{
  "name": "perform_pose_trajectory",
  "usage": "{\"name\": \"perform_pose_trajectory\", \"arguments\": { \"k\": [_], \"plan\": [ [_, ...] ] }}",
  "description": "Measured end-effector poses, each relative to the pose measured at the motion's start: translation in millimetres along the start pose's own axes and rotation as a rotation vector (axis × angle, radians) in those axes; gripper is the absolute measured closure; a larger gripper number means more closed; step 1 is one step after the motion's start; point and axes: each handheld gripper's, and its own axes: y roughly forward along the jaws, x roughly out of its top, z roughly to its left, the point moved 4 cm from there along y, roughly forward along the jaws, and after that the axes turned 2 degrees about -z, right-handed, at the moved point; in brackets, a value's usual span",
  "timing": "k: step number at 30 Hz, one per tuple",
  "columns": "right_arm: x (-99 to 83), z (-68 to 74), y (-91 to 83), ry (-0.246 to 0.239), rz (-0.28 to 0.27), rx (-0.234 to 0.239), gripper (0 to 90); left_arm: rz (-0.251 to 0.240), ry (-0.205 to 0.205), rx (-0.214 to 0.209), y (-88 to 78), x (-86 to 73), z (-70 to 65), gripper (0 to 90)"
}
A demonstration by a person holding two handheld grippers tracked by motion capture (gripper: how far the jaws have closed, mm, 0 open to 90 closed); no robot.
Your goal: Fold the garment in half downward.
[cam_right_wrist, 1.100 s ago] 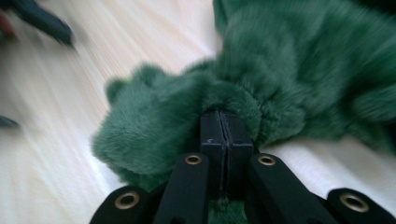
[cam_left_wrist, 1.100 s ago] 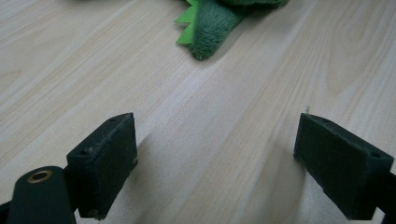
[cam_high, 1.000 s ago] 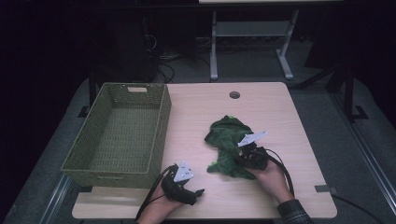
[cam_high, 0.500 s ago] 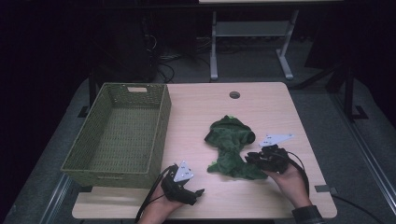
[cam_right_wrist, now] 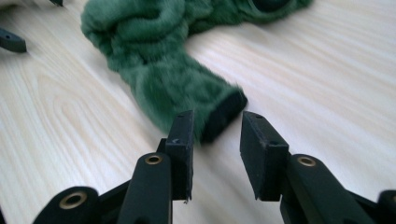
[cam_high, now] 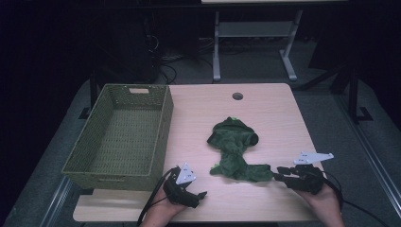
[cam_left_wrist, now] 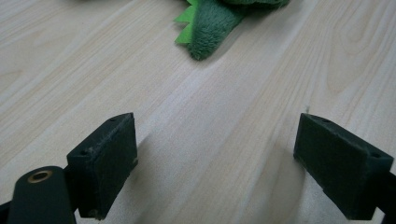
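Right claw (cam_right_wrist: pixel 215 140), jaws just opening, parted off dark-cuffed end of green plush garment (cam_right_wrist: pixel 163 79); long axis runs straight ahead.

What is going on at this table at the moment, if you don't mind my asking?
A person is working a green plush garment on the wooden table with two hand-held tools. The right claw has just been opening at the garment's dark-cuffed end; its pads are apart with the cuff just ahead, not pinched. The left claw rests open on bare wood. The woven basket stands at the left.
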Motion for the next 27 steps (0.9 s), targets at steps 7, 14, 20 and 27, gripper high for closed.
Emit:
{"name": "perform_pose_trajectory", "arguments": {
  "k": [7,14,20,27],
  "plan": [
    [-20.8,-0.4,-3.5,0.017,0.021,0.015,63.8,-0.001,-0.001,0.0,0.1,0.0,-0.1,12.6],
    [-21.4,6.2,4.7,-0.003,0.047,0.037,63.2,0.003,0.0,-0.001,-0.2,0.0,0.0,12.6],
    [-18.0,6.3,10.0,-0.002,0.042,0.045,62.7,0.003,0.0,-0.001,-0.2,0.0,0.1,12.6],
    [-9.8,3.6,20.0,-0.001,0.05,0.054,69.3,0.003,0.001,-0.001,-0.2,0.0,0.1,12.6]
  ]
}}
